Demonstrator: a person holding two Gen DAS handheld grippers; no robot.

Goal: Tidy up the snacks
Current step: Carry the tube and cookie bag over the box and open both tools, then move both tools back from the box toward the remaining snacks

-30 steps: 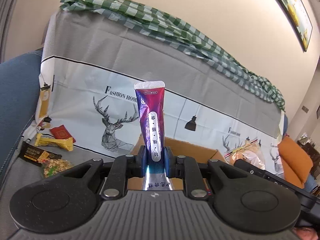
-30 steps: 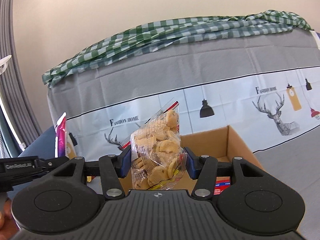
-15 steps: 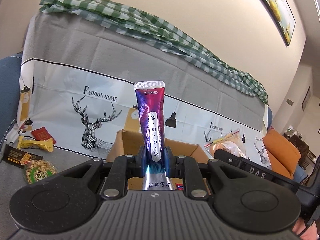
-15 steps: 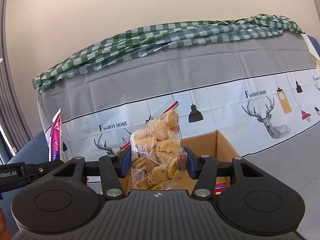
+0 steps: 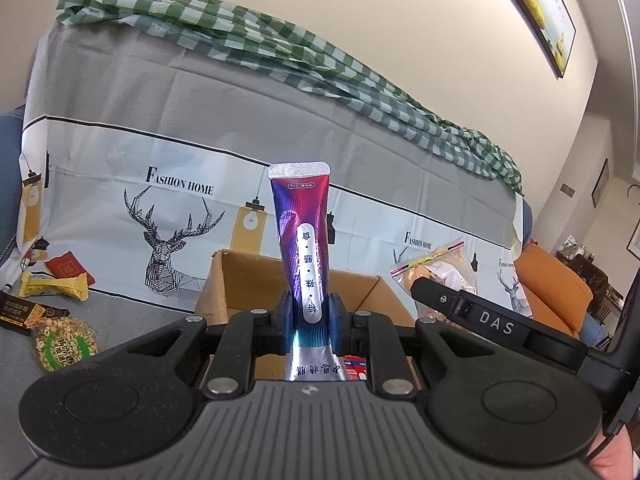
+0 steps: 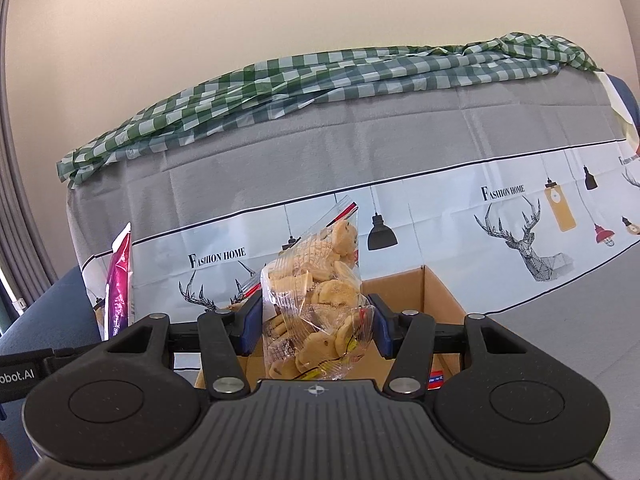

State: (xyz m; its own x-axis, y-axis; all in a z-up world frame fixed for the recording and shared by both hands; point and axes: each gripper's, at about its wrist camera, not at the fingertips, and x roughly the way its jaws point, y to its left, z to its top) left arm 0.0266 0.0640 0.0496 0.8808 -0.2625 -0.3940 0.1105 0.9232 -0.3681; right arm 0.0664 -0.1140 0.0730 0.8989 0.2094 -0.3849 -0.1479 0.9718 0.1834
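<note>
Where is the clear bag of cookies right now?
The cookie bag is clamped in the right tongs, held over the open cardboard box; the left wrist view shows it right of the purple sachet.

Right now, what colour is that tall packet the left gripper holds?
Purple shading to magenta, silver ends: the snack pouch in the left gripper, left wrist view.

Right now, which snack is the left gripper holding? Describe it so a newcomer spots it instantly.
Start at the open cardboard box in front of the deer-print sofa cover. Just above it, the left gripper is shut on a tall purple-magenta pouch standing upright. Unlike the clear cookie bag in the right gripper, it is opaque, slim and silver-sealed at the top.
</note>
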